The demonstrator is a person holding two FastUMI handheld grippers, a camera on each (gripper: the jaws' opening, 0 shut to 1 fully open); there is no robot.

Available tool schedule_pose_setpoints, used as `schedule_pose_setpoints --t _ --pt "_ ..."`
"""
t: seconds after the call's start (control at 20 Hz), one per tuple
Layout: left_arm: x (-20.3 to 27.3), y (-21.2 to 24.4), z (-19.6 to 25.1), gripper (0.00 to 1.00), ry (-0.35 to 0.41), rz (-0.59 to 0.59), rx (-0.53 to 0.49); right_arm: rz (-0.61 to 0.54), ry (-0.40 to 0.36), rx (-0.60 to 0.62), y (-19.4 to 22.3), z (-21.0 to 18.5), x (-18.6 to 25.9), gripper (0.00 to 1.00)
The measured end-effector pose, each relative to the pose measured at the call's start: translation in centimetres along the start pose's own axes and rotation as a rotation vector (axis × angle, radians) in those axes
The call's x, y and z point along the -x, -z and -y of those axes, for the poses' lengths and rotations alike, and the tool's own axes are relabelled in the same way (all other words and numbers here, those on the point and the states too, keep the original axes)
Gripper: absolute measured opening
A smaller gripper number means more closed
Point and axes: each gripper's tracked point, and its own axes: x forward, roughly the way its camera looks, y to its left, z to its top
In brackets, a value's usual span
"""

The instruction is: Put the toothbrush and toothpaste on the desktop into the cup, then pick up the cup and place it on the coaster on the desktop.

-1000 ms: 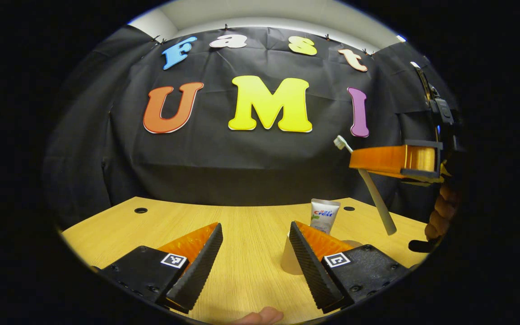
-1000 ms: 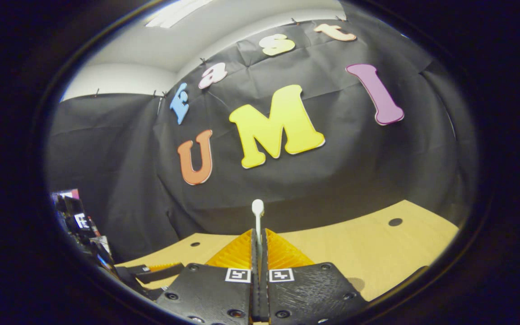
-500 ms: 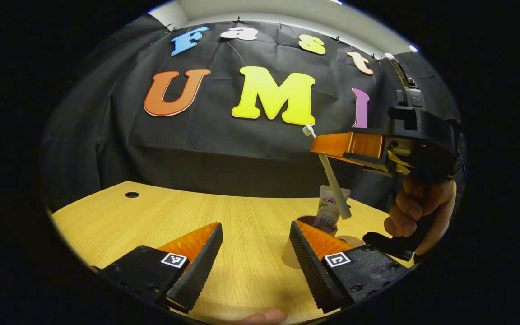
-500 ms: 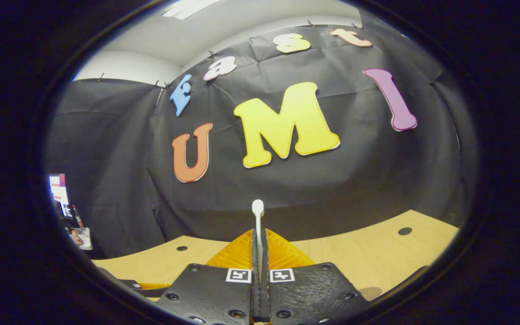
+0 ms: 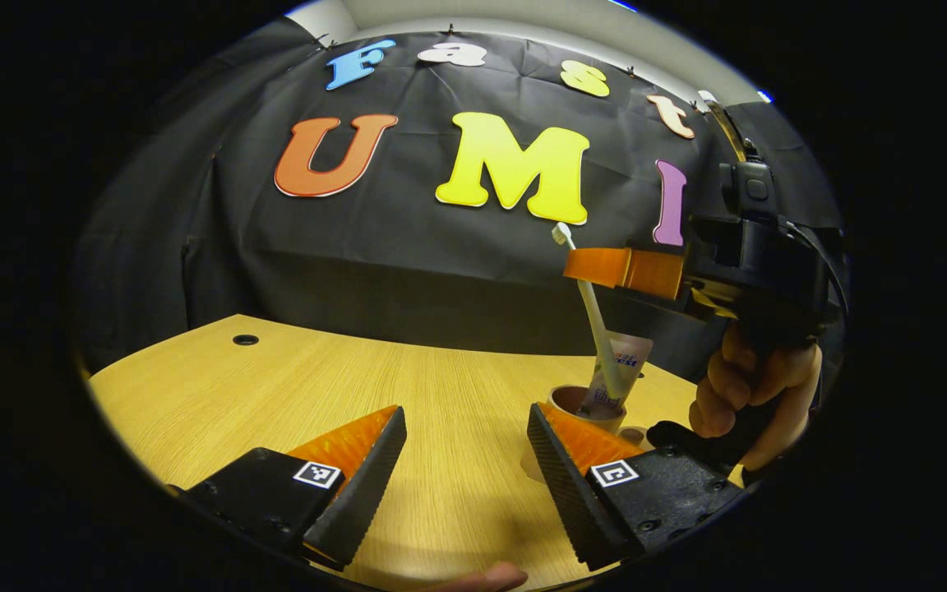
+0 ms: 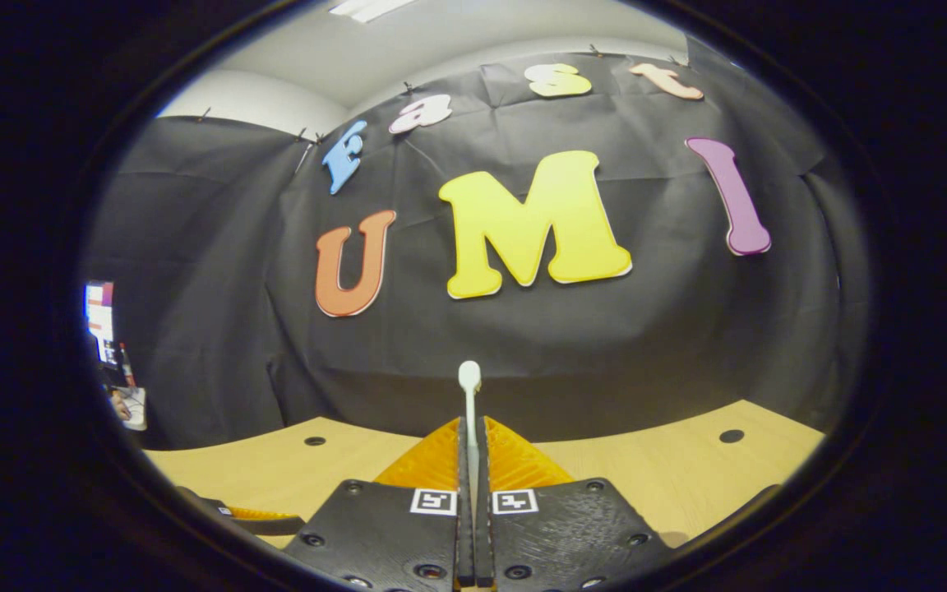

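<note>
Both right-gripper (image 6: 472,444) jaws on toothbrush (image 6: 469,395)

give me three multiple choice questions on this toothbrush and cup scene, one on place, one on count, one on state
1. Where is the toothpaste?
A. flat on the table
B. standing in the cup
C. held by the left gripper

2. How many round holes show in the table in the right gripper view?
A. two
B. none
C. five

3. How does the right gripper stand?
A. wide open
B. shut on the toothbrush
C. shut on the cup

Answers:
1. B, the tube rises out of the cup by the left gripper, whose fingers are spread with nothing between them.
2. A, one hole lies on either side of the table.
3. B, both fingers press on the handle of the toothbrush, whose lower end reaches the cup mouth in the left gripper view.
</note>
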Motion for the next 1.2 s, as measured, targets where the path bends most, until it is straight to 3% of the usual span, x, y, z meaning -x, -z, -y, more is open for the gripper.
schedule_pose_setpoints --t 0.7,0.95,1.05,1.2 --pt "0.0 0.4 0.0 0.94 0.000 -0.009 0.003 0.011 0.004 -0.005 -0.5 0.5 1.1 0.04" --pt "-0.1 2.0 1.6 0.94 0.041 -0.073 0.037 0.020 -0.011 -0.010 -2.2 0.9 4.0 0.06" --pt "0.1 2.2 2.5 0.95 0.052 -0.096 0.043 0.041 0.004 0.029 -3.4 1.7 5.9 0.26" --pt "0.7 1.4 3.8 0.94 0.060 -0.095 0.031 0.079 0.007 0.045 -5.3 2.6 9.0 0.46"
